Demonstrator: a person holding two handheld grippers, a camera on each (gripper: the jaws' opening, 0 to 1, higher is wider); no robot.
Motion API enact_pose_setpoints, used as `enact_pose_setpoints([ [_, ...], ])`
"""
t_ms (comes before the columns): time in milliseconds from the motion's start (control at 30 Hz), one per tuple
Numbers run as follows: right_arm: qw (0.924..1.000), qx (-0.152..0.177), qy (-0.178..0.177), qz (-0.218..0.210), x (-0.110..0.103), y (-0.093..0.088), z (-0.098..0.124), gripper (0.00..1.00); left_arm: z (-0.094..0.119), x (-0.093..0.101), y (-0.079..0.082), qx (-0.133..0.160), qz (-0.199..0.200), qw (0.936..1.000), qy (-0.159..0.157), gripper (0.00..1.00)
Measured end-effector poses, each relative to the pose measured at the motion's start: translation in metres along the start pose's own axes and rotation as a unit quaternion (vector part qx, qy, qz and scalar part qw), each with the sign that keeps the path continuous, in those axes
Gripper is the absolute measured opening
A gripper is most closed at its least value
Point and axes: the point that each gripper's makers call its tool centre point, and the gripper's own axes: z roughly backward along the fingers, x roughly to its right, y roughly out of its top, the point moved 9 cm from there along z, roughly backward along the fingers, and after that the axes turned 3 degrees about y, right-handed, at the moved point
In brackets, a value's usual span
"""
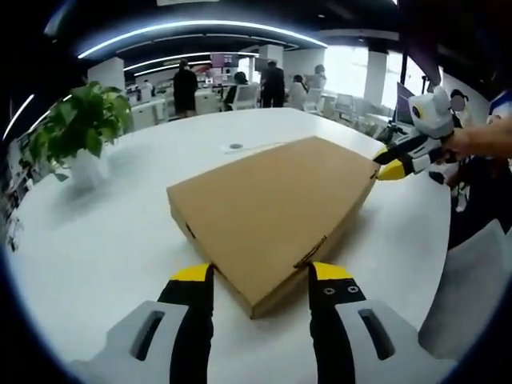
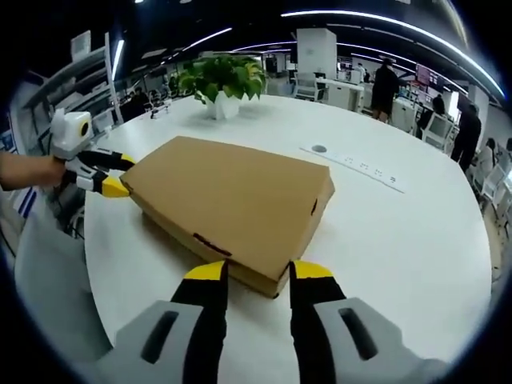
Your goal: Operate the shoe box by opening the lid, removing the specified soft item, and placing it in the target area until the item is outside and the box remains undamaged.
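We saw the shoe box (image 1: 268, 216) lying closed on the white table (image 1: 96, 240) — a potted plant (image 1: 80, 128) stood well apart. Our left gripper (image 1: 260, 276) and right gripper (image 2: 252, 272) each stood spread at opposite corners of it, seemingly touching the cardboard.

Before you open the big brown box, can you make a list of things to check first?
1. Shoe box lid shut and flat: ok.
2. Left hand-held gripper open at a box corner: ok.
3. Right hand-held gripper open at the opposite corner: ok.
4. Box looks undamaged, no dents or tears: ok.
5. Potted plant stands apart from the box: ok.
6. Soft item inside: cannot tell, the lid hides it.
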Motion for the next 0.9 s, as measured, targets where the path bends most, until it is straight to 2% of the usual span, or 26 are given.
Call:
enact_pose_setpoints([
  [900, 0.9998, 0.009, -0.008, 0.017, -0.055, -0.004, -0.006, 0.23, 0.028, -0.036, -0.018, -0.013, -0.02, 0.9993, -0.029, 0.46],
])
